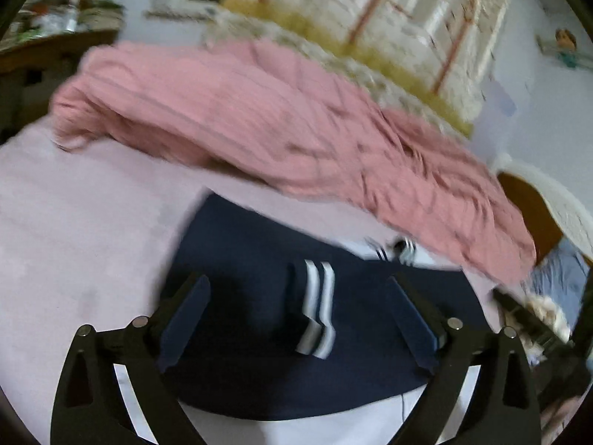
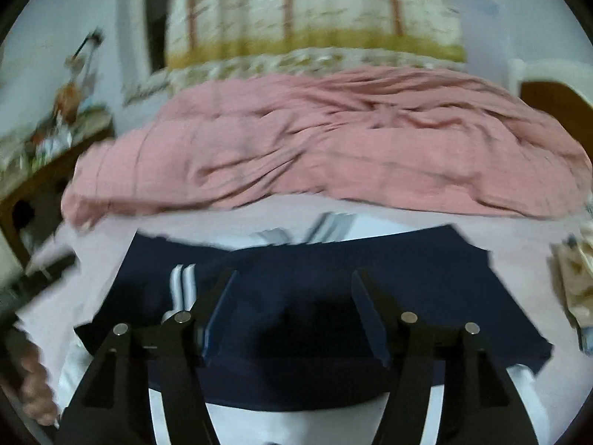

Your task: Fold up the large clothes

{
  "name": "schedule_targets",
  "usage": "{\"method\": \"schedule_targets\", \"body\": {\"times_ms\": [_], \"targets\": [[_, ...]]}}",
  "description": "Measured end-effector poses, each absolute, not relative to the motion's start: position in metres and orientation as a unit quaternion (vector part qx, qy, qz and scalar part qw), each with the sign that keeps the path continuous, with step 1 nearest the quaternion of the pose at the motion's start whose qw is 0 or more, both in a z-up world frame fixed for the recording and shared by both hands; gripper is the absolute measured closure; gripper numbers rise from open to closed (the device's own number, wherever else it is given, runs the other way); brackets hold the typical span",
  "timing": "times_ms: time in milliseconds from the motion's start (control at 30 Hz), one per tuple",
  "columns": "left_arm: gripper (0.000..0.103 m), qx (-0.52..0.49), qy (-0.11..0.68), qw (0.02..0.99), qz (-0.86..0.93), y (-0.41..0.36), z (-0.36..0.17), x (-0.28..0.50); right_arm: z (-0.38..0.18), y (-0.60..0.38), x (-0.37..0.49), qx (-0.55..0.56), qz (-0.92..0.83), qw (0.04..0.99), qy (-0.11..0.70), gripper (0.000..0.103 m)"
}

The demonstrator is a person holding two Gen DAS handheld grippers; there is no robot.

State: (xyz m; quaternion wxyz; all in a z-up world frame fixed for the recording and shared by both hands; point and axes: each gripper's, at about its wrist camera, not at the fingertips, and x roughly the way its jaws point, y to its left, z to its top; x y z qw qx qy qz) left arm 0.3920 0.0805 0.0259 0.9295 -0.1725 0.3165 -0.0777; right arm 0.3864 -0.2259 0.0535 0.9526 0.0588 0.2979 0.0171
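Your left gripper (image 1: 300, 319) hangs over the navy garment (image 1: 259, 333) on the bed, jaws spread wide and released, nothing between them. Its blue fingertips (image 1: 185, 322) stand well apart, one either side of the white double stripe (image 1: 317, 307) that runs down a folded panel of the cloth. Whether the tips actually press the fabric cannot be told through the motion blur.

Your right gripper (image 2: 296, 311) hovers over the same navy garment (image 2: 407, 278), likewise wide open and empty, its fingertips (image 2: 365, 319) framing a plain dark stretch of cloth. The white double stripe (image 2: 181, 285) lies just beside its left finger.

The garment sits folded on the pale pink sheet (image 1: 92, 222), spread broad and flat across the near part of the bed, with a white layer (image 2: 292, 426) showing beneath its near edge and more white striped fabric (image 2: 326, 226) peeking out past its far edge. Beyond it a rumpled pink blanket (image 2: 333, 141) is heaped across the bed from side to side, well apart from both grippers. Behind the blanket hangs a patterned curtain (image 2: 296, 11) with a yellow band. A cluttered wooden table (image 1: 55, 40) stands off to the left, and a wooden headboard with a white frame (image 1: 533, 207) rises at the right
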Motion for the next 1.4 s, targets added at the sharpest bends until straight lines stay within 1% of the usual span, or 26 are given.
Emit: {"method": "schedule_targets", "body": {"times_ms": [100,167,200,233,300,333,367,400,467,500,567,667,700,767,833,967,1033,1100,1167,1233,1267,1333,1367,1400], "targets": [[0.007,-0.141,0.370,0.916,-0.064,0.049,0.000,0.411,0.057,-0.282,0.380,0.048,-0.053,0.949,0.307,0.038],[0.007,-0.132,0.409,0.900,-0.070,0.039,-0.022,0.422,0.055,-0.318,0.366,0.028,-0.091,0.954,0.283,0.038],[0.007,-0.135,0.434,0.888,-0.075,0.036,-0.034,0.427,0.052,-0.337,0.359,0.029,-0.106,0.956,0.273,0.034],[0.007,-0.144,0.452,0.878,-0.069,0.037,-0.044,0.431,0.048,-0.357,0.358,0.034,-0.118,0.953,0.278,0.033],[0.009,-0.161,0.456,0.874,-0.053,0.038,-0.055,0.435,0.042,-0.393,0.364,0.057,-0.151,0.937,0.309,0.033],[0.022,-0.152,0.448,0.880,-0.049,0.035,-0.055,0.436,0.039,-0.410,0.364,0.074,-0.165,0.932,0.314,0.033],[0.038,-0.135,0.441,0.886,-0.047,0.031,-0.054,0.437,0.037,-0.425,0.363,0.093,-0.169,0.930,0.313,0.033],[0.072,-0.120,0.442,0.887,-0.055,0.027,-0.053,0.438,0.035,-0.433,0.363,0.104,-0.166,0.928,0.316,0.033],[0.092,-0.118,0.435,0.892,-0.045,0.032,-0.048,0.435,0.027,-0.449,0.366,0.124,-0.161,0.918,0.339,0.033],[0.094,-0.125,0.423,0.897,-0.029,0.041,-0.042,0.431,0.022,-0.456,0.368,0.126,-0.168,0.913,0.350,0.033],[0.095,-0.137,0.386,0.912,0.002,0.063,-0.023,0.422,0.018,-0.461,0.369,0.121,-0.186,0.909,0.353,0.033],[0.096,-0.106,0.329,0.932,0.104,0.093,0.004,0.408,0.022,-0.460,0.365,0.124,-0.174,0.911,0.353,0.033],[0.096,-0.097,0.324,0.932,0.127,0.100,0.004,0.405,0.026,-0.459,0.364,0.127,-0.171,0.912,0.351,0.033],[0.096,-0.091,0.323,0.930,0.150,0.114,0.003,0.404,0.033,-0.449,0.368,0.124,-0.168,0.912,0.354,0.033],[0.096,-0.107,0.332,0.926,0.148,0.126,-0.006,0.407,0.038,-0.432,0.381,0.104,-0.146,0.912,0.369,0.033],[0.096,-0.102,0.349,0.921,0.136,0.122,-0.021,0.415,0.033,-0.377,0.429,0.036,-0.075,0.905,0.416,0.033],[0.096,-0.095,0.355,0.920,0.137,0.117,-0.026,0.416,0.021,-0.351,0.452,0.004,-0.061,0.898,0.436,0.033],[0.096,-0.093,0.356,0.921,0.130,0.114,-0.027,0.420,-0.002,-0.341,0.471,-0.016,-0.083,0.875,0.478,0.033],[0.096,-0.097,0.358,0.922,0.116,0.112,-0.026,0.424,-0.030,-0.345,0.489,-0.012,-0.102,0.847,0.521,0.033],[0.096,-0.095,0.360,0.922,0.101,0.110,-0.025,0.426,-0.040,-0.359,0.494,0.006,-0.116,0.844,0.524,0.033],[0.096,-0.092,0.362,0.923,0.098,0.108,-0.025,0.427,-0.038,-0.364,0.492,0.023,-0.103,0.849,0.518,0.035],[0.096,-0.087,0.362,0.923,0.094,0.105,-0.025,0.429,-0.037,-0.375,0.490,0.079,-0.046,0.851,0.517,0.091],[0.096,-0.086,0.360,0.925,0.087,0.103,-0.024,0.429,-0.034,-0.382,0.487,0.111,-0.035,0.852,0.510,0.099],[0.096,-0.086,0.356,0.927,0.079,0.101,-0.022,0.428,-0.029,-0.386,0.485,0.112,-0.045,0.860,0.496,0.099]]}}
